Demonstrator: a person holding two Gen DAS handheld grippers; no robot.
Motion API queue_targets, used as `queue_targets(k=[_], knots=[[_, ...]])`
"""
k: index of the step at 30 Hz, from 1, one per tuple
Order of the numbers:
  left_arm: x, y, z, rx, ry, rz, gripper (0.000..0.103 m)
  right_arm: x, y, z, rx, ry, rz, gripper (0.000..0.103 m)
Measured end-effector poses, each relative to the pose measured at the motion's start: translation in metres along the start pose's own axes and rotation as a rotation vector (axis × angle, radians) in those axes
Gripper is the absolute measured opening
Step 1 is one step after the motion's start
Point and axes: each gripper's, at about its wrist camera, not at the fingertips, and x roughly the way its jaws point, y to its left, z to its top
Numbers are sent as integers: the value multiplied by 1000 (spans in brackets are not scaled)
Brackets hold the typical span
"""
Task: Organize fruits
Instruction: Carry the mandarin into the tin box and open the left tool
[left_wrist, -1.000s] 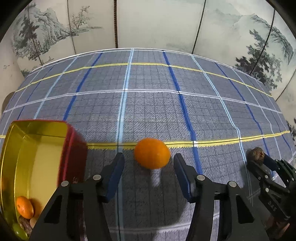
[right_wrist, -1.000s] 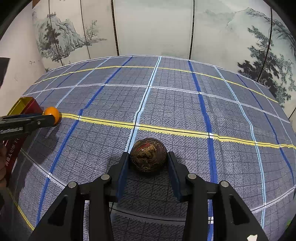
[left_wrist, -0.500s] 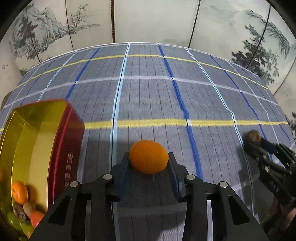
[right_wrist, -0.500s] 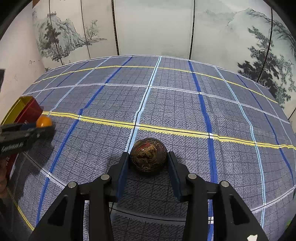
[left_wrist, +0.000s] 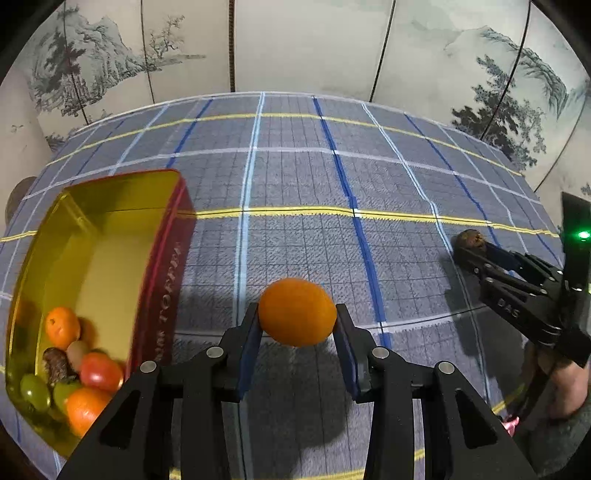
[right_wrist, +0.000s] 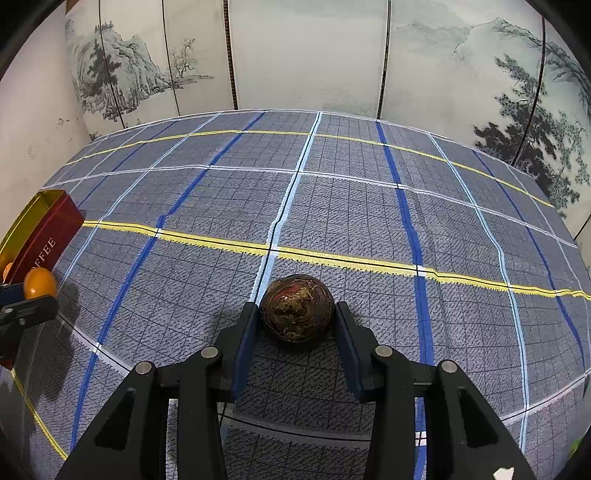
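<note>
Seven-odd fruits (left_wrist: 79, 373) heaped in gold-lined tin (left_wrist: 110, 221); left gripper (left_wrist: 297, 328) clasping orange (left_wrist: 297, 317)

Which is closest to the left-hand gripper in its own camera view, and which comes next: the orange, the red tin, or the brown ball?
1. Orange: between the left gripper's fingers.
2. Red tin: just to its left, open, holding fruit.
3. Brown ball: far right, in the right gripper.

Orange (left_wrist: 297, 316) in L hand-held gripper (left_wrist: 297, 332)
</note>
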Motion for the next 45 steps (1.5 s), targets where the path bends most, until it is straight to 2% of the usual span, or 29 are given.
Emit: queue_targets(k=[10, 17, 29, 36, 45], knots=[[-52, 23, -6, -29, -58, 17, 40, 0, 0, 0, 0, 0, 0, 40], [-72, 58, -12, -91, -76, 51, 40, 0, 0, 0, 0, 0, -1, 40], [-85, 133, -25, -223, -75, 133, 40, 0, 0, 0, -1, 0, -2, 40], [-91, 170, -29, -293, -68, 152, 40, 0, 0, 0, -1, 0, -1, 40], [-85, 195, -41, -322, -33, 177, 40, 0, 0, 0, -1, 0, -1, 40]])
